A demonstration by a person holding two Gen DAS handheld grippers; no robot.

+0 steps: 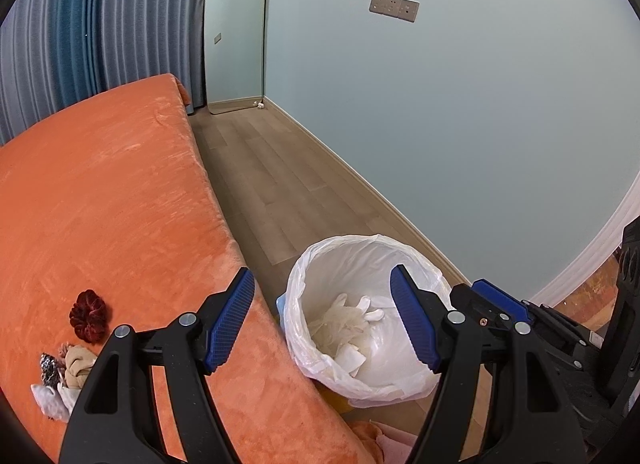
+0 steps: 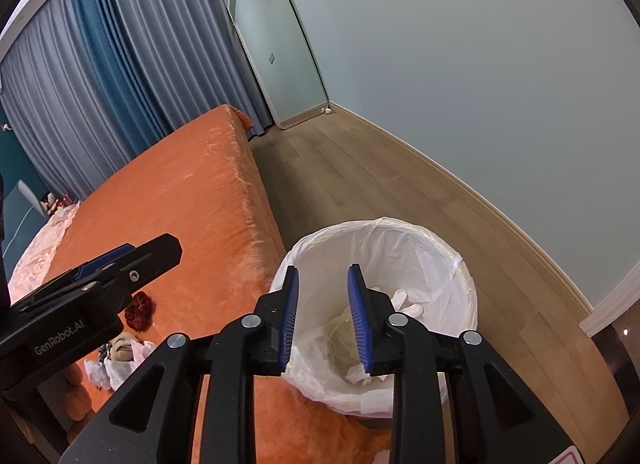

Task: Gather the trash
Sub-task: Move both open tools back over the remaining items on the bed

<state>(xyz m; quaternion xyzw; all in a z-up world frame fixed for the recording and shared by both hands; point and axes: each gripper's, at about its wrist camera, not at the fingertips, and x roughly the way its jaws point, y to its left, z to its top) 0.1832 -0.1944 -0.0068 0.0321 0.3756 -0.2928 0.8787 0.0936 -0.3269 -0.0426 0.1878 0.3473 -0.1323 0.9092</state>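
Note:
A bin lined with a white plastic bag [image 1: 320,264] stands on the floor beside the orange bed; it also shows in the right wrist view [image 2: 440,248]. White gloves and tissues [image 1: 348,316] lie inside it. My left gripper [image 1: 322,318] is open and empty, above the bed edge and the bin. My right gripper [image 2: 326,318] is open and empty over the bin's near rim. A small pile of crumpled tissues and scraps [image 1: 60,380] lies on the bed by a dark red scrunchie [image 1: 88,316]; both show in the right wrist view [image 2: 116,360].
The orange bed [image 1: 112,191] fills the left. Wood floor [image 1: 272,175] runs between the bed and a pale blue wall. A mirror [image 1: 234,27] leans in the far corner by blue curtains. A pink cloth [image 2: 36,248] lies at the bed's far left.

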